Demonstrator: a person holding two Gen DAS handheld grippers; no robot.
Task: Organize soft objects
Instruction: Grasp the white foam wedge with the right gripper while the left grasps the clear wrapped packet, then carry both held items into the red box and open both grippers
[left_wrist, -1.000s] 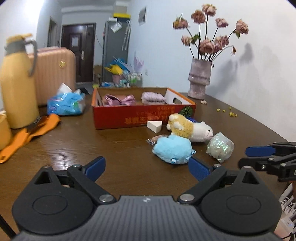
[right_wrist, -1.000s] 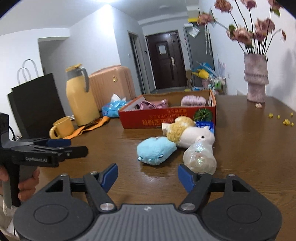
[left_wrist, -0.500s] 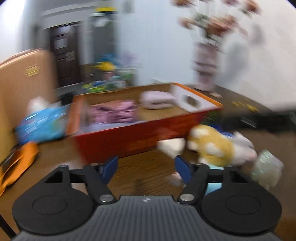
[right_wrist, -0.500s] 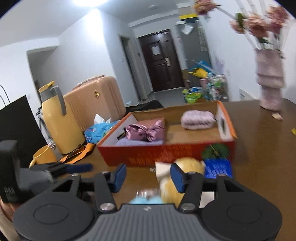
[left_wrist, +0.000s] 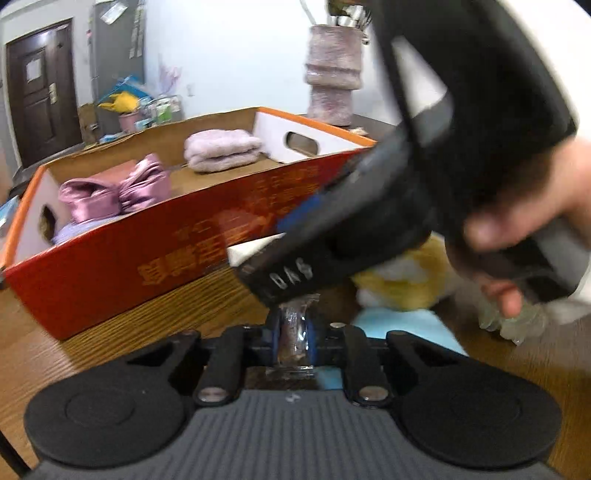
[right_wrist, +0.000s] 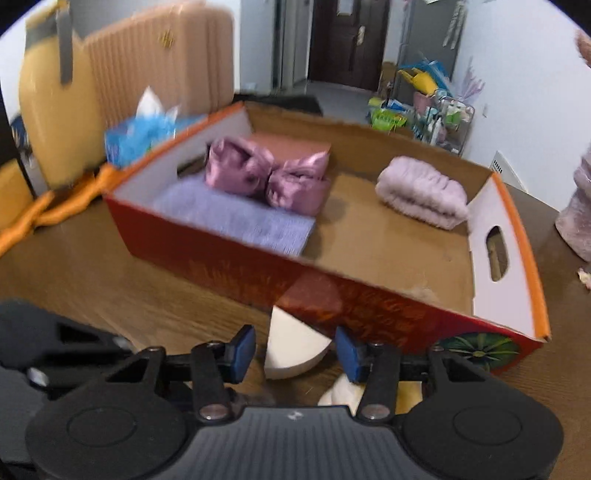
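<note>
Left gripper (left_wrist: 293, 339): just closed, pinching a shiny wrapper (left_wrist: 293, 330), upright between its pads;
Right gripper (right_wrist: 295, 350): closing, spread around a white wedge (right_wrist: 291, 349), tip up;
Writing: "SVO"-like letters, blurred

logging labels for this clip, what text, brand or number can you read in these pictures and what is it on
"SVD" or the like: white letters, blurred and seen upside down, on the black right gripper crossing the left wrist view; not sure.
Orange characters on the front wall of the red cardboard box: upside down and blurred, unreadable.
Same wall in the right wrist view: smeared, unreadable.
Nothing else legible.
</note>
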